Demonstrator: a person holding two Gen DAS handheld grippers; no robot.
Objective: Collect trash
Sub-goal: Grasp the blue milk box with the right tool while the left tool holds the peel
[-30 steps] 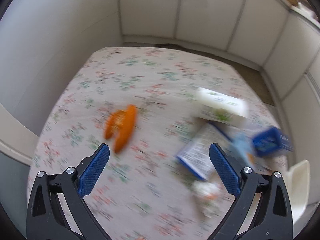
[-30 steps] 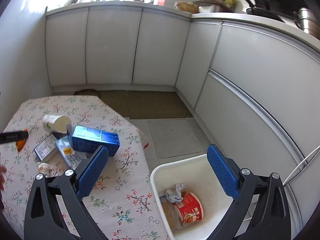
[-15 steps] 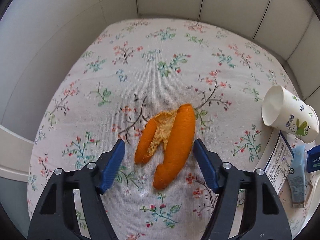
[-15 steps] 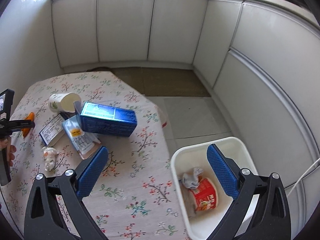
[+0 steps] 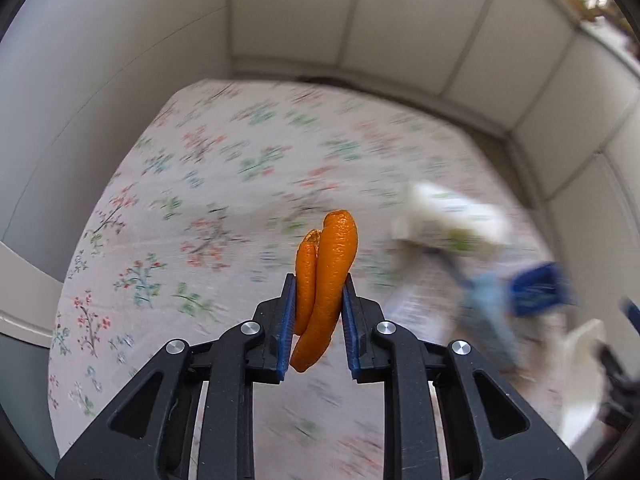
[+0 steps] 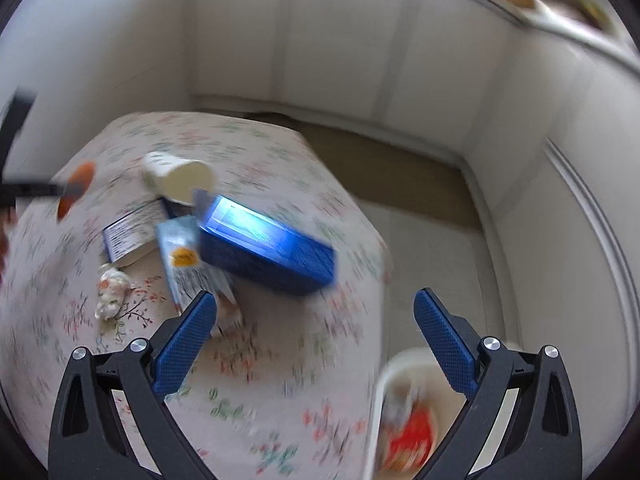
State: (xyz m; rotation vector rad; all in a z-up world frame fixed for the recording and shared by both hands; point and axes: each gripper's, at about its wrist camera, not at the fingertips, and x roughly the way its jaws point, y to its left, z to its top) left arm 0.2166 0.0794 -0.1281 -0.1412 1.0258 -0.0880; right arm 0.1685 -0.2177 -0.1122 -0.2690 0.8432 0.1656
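A curved strip of pitted orange peel is clamped upright between the ribbed blue pads of the left gripper, whose jaws have just been closing on it; it is held above the floral tablecloth. The right gripper is held wide open with nothing between its jaws. Beneath it, a glossy blue carton, a tipped paper cup, a pale packet and crumpled paper are seen, blurred. A white bin stands beside the table.
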